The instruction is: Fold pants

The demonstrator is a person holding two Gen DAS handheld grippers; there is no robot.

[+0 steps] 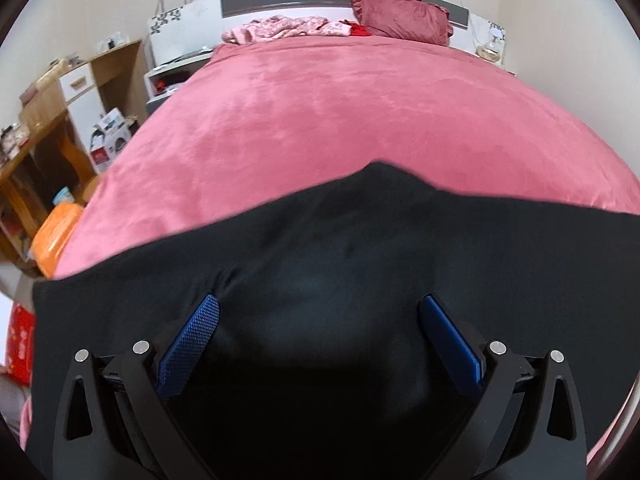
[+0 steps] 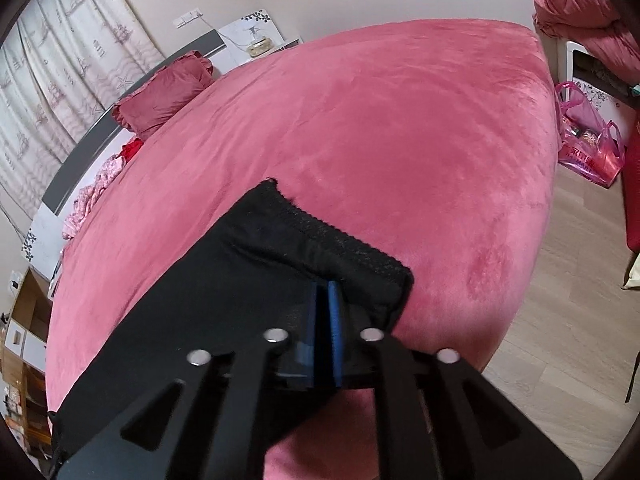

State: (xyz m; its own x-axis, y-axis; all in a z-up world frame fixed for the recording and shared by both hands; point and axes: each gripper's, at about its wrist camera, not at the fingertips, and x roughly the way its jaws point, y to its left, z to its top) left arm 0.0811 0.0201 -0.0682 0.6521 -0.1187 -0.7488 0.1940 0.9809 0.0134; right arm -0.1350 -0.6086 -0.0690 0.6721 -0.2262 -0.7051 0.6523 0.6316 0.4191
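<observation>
In my left wrist view the left gripper (image 1: 320, 312) stands at the bottom of the frame with its blue pads (image 1: 188, 344) spread wide apart, clamped on nothing; the black pants (image 1: 340, 248) lie beneath and between them, spread across the lower half of the frame over the pink bed cover (image 1: 320, 120); a dark red pillow (image 1: 400, 16) leans at the headboard in the upper right, and wooden shelves (image 1: 52, 120) fill the left edge. In my right wrist view the right gripper (image 2: 325, 292) sits at lower centre, its pads drawn almost together and pinching the pants (image 2: 240, 272) just below the ribbed waistband (image 2: 340, 240); the cloth runs from there to the lower left; a pink plastic bag (image 2: 592, 140) stands on the wooden floor (image 2: 560, 280) at the right.
</observation>
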